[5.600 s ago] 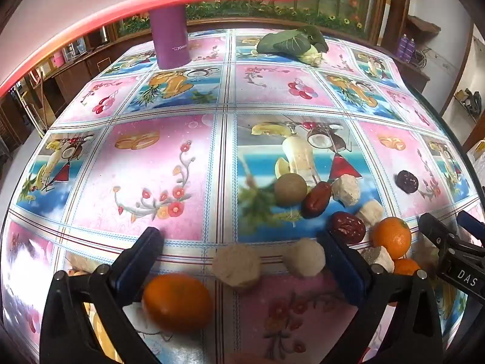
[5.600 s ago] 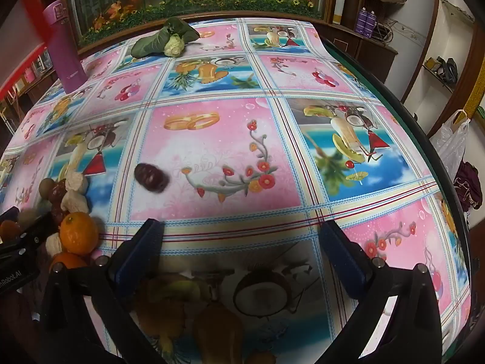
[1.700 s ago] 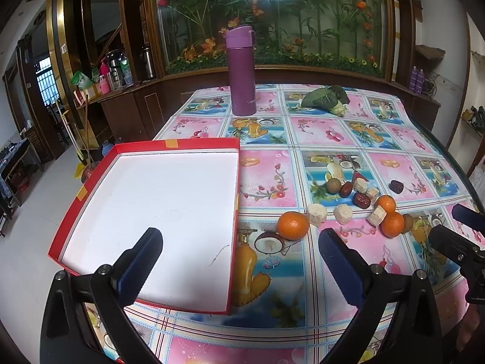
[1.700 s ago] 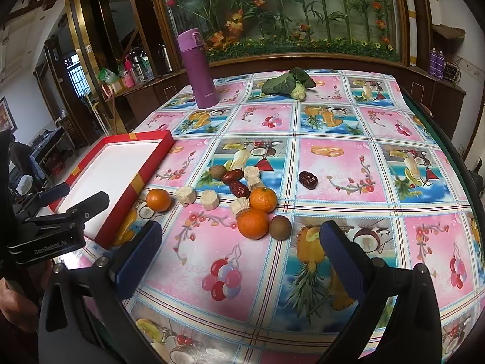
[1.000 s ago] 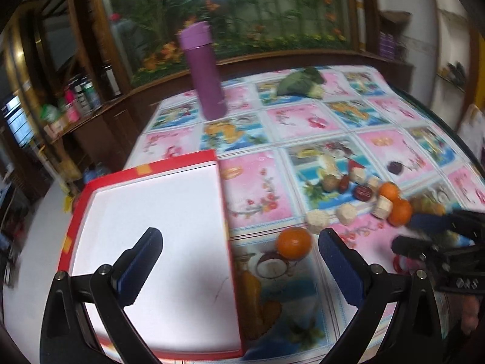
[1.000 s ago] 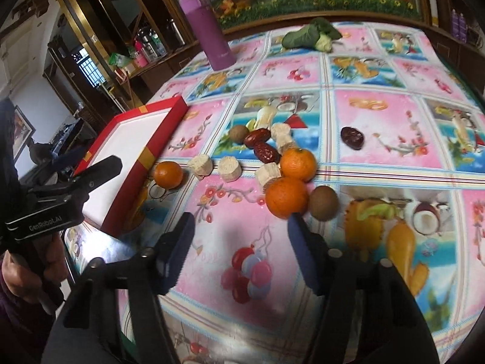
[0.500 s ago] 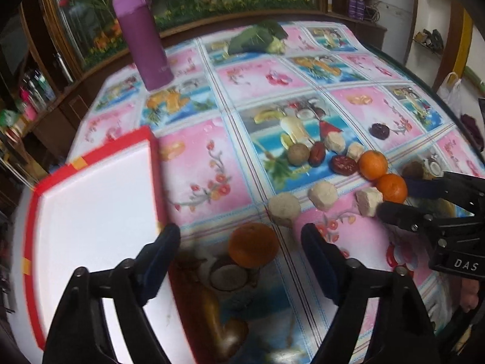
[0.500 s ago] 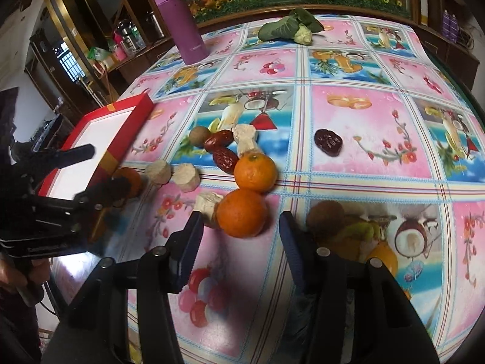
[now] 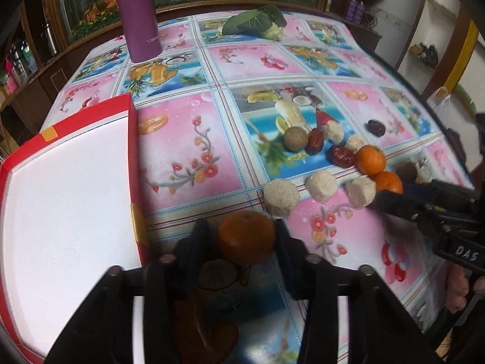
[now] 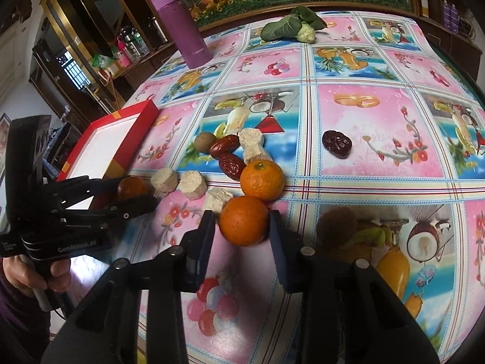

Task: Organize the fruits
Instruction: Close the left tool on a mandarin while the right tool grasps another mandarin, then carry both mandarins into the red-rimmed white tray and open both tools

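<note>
The table (image 9: 188,139), under a glossy cloth of pink and blue fruit squares, fills most of what I can see, and its right edge curves away close behind the fruit, with a drop to the floor beyond. Broad bare cloth lies across the far half, broken only by the purple flask (image 9: 138,15) near the far left and a leafy green vegetable (image 9: 253,22) near the far edge. The red tray (image 9: 60,188) with its white floor sits at the left side; its raised right wall stands just beside the left gripper (image 9: 241,227), so there is little room on that flank. That gripper has its two fingers either side of an orange (image 9: 246,236); the right finger looks to be touching the peel, the left finger a hair off, so whether it is truly clamped I cannot tell. The right gripper (image 10: 241,218) straddles a second orange (image 10: 244,224) in the same way, fingers close on both sides, grip again uncertain. A third orange (image 10: 262,179) rests touching that one from behind. Crowded around them are pale round chunks (image 10: 192,184), three of them in a row between the two grippers, then red dates (image 10: 232,165) and a small brown round fruit (image 10: 203,141) behind. One dark date (image 10: 337,148) lies apart on open pink cloth to the right.
</note>
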`<act>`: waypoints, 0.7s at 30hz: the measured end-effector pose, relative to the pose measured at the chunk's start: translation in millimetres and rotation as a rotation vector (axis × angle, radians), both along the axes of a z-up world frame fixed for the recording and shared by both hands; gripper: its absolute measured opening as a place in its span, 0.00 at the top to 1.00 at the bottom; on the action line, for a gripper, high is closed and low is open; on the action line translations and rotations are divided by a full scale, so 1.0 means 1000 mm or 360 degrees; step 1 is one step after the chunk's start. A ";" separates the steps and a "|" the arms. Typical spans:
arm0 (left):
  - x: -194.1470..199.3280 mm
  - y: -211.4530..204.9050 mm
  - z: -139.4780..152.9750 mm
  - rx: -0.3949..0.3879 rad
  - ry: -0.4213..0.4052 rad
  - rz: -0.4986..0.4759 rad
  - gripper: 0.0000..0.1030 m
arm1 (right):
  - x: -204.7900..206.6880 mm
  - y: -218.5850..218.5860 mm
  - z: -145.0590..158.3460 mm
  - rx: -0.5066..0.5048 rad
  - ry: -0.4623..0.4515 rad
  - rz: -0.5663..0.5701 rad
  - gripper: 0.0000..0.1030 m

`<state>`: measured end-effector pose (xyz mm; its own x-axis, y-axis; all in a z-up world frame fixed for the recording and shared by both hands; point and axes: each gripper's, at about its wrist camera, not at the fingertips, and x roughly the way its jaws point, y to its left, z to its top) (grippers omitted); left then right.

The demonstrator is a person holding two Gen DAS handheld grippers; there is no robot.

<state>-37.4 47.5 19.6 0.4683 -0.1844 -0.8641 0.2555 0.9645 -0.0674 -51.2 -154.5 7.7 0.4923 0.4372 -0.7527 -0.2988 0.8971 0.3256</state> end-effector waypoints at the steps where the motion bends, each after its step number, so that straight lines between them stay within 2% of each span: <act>1: 0.000 0.002 0.001 -0.0035 0.0001 0.0002 0.66 | 0.000 0.000 0.000 0.0001 -0.0001 -0.0001 0.66; 6: -0.006 0.003 0.006 -0.0073 -0.0021 -0.0008 0.66 | -0.005 -0.001 0.001 0.0009 -0.0008 -0.0014 0.67; 13: -0.044 0.023 0.047 -0.0152 -0.0205 0.0010 0.66 | -0.023 0.002 0.022 0.0065 -0.0050 0.0018 0.67; 17: -0.065 0.052 0.070 -0.0152 -0.0321 0.0115 0.66 | -0.029 0.030 0.043 0.0106 -0.0114 0.0117 0.67; 21: -0.079 0.090 0.079 -0.0065 -0.0386 0.0274 0.66 | -0.029 0.080 0.054 0.0148 -0.0122 0.0273 0.67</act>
